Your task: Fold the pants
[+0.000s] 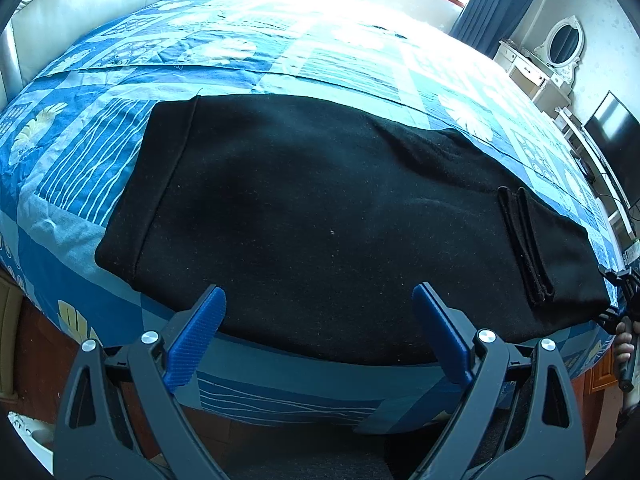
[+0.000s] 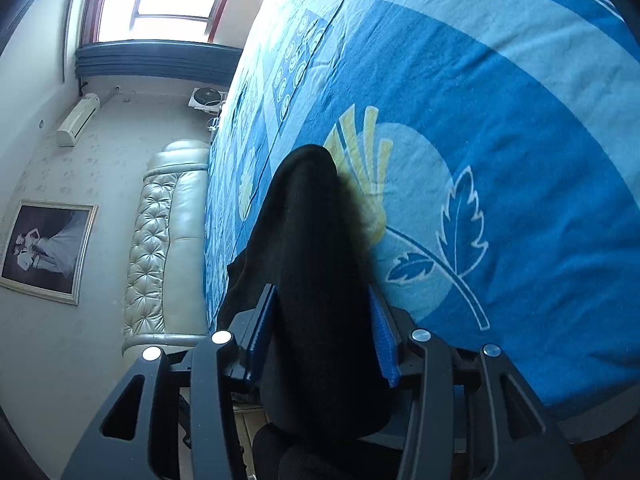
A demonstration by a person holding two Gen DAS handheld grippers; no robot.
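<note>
Black pants (image 1: 320,200) lie folded lengthwise across a blue patterned bedspread (image 1: 280,40), their band at the left and a doubled edge near the right end. Above the pants' near edge my left gripper (image 1: 320,320) hovers open, nothing between its blue pads (image 1: 200,332). At the far right edge of that view, my right gripper (image 1: 618,296) sits at the pants' right end, a hand below it. In the right wrist view, a thick fold of the pants (image 2: 312,220) fills the gap of my right gripper (image 2: 322,320) and touches both pads, above the bedspread (image 2: 520,160).
A padded pale headboard (image 1: 80,0) bounds the bed's far left. A white dresser with an oval mirror (image 1: 560,52) and a dark TV (image 1: 616,140) stand at the right. The bed's near edge drops to a wooden floor (image 1: 36,360). A framed picture (image 2: 44,252) hangs on the wall.
</note>
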